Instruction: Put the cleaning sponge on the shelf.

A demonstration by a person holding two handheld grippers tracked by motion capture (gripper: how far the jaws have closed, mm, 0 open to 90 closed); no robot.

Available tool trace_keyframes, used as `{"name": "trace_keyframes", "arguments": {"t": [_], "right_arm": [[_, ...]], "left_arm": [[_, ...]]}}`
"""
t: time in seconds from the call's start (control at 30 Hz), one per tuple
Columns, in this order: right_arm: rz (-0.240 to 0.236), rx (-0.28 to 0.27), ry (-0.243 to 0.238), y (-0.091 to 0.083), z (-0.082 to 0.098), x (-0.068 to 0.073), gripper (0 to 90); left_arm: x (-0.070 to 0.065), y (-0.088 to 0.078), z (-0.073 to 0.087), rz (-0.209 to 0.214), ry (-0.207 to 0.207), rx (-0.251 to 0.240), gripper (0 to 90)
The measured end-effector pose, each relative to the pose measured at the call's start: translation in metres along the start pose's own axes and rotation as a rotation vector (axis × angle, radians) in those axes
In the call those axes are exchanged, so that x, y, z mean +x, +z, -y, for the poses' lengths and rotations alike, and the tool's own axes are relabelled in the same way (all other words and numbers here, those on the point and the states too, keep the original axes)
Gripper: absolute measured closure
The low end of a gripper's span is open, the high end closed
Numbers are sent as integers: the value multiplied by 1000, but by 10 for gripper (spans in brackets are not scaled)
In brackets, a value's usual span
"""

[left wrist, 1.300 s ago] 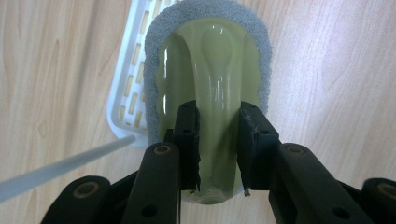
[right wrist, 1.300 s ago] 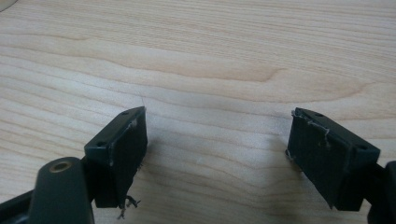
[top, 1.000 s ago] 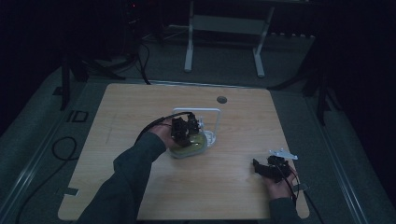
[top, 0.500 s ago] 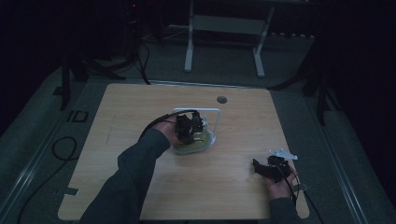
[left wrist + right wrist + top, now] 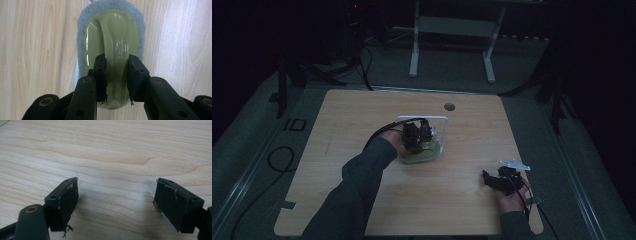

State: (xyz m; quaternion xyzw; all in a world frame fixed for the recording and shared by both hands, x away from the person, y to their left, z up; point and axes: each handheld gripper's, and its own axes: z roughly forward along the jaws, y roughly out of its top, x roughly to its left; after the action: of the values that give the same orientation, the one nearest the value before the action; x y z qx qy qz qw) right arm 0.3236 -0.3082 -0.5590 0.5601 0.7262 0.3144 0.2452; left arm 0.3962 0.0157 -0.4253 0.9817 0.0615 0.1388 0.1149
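Note:
A glossy olive-green scrubber [image 5: 112, 32] with a raised handle ridge and a grey felt pad [image 5: 81, 27] around its rim lies on the wooden table. My left gripper [image 5: 116, 65] is shut on that ridge, one pad against each side. In the high view the left gripper [image 5: 417, 135] sits mid-table over the green scrubber [image 5: 428, 151]. My right gripper [image 5: 116, 192] stands open just above bare wood with nothing between its jaws. The high view places the right gripper [image 5: 493, 180] by the table's near right corner.
A white frame-like thing [image 5: 443, 121] rises right behind the scrubber; what it is I cannot tell. A round cable hole [image 5: 450, 106] sits near the table's far edge. A black cable [image 5: 379, 132] trails from the left gripper. Stand legs [image 5: 414, 55] lie beyond the table.
The left hand has shifted slightly to the right with the scrubber in its jaws. The right hand has stayed put.

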Motion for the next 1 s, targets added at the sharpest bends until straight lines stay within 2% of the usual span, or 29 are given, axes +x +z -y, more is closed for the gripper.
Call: {"name": "trace_keyframes", "arguments": {"t": [0.23,0.57,0.7,0.83,1.0], "right_arm": [[0,0,0,0,0,0,191],[0,1,2,0,0,0,191],[-1,1,3,0,0,0,191],[0,1,2,0,0,0,191],[0,1,2,0,0,0,191]], "left_arm": [[1,6,-3,-13,13,30,716],[5,15,-5,-16,32,36,716],[6,18,-7,-17,51,50,715],[5,22,-8,-36,81,64,715],[5,24,-9,-52,98,88,715]]}}
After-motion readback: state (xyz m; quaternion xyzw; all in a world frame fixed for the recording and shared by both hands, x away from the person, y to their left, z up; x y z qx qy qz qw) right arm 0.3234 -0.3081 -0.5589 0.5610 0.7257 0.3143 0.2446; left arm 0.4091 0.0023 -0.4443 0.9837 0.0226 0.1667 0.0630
